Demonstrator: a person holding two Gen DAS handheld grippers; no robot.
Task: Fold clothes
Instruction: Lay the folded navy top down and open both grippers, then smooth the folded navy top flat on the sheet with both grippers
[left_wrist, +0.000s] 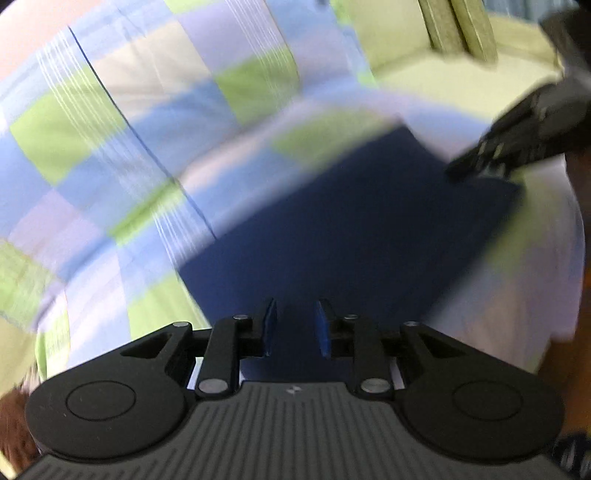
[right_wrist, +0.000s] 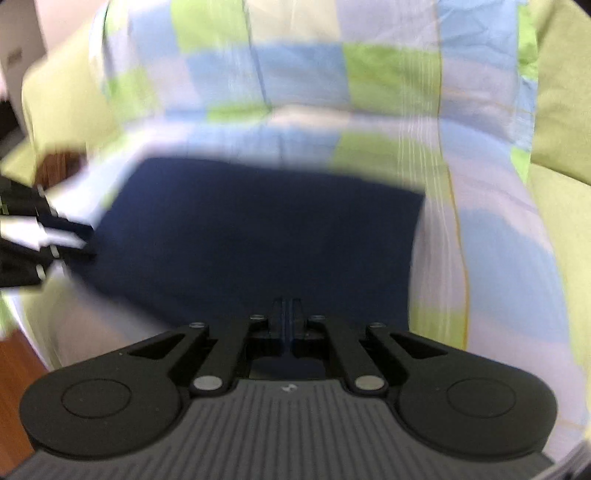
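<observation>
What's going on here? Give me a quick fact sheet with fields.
Garment: navy cloth, lying flat, blurred by motion
Surface: checked bedsheet in blue, green and white
Left claw: open, pads apart over the cloth's near edge
Right claw: shut, apparently pinching the cloth's edge
Background: wooden floor at lower left

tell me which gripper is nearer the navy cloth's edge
Right. The right gripper has its jaws shut on the navy cloth; the left gripper hangs open just over it.
</observation>
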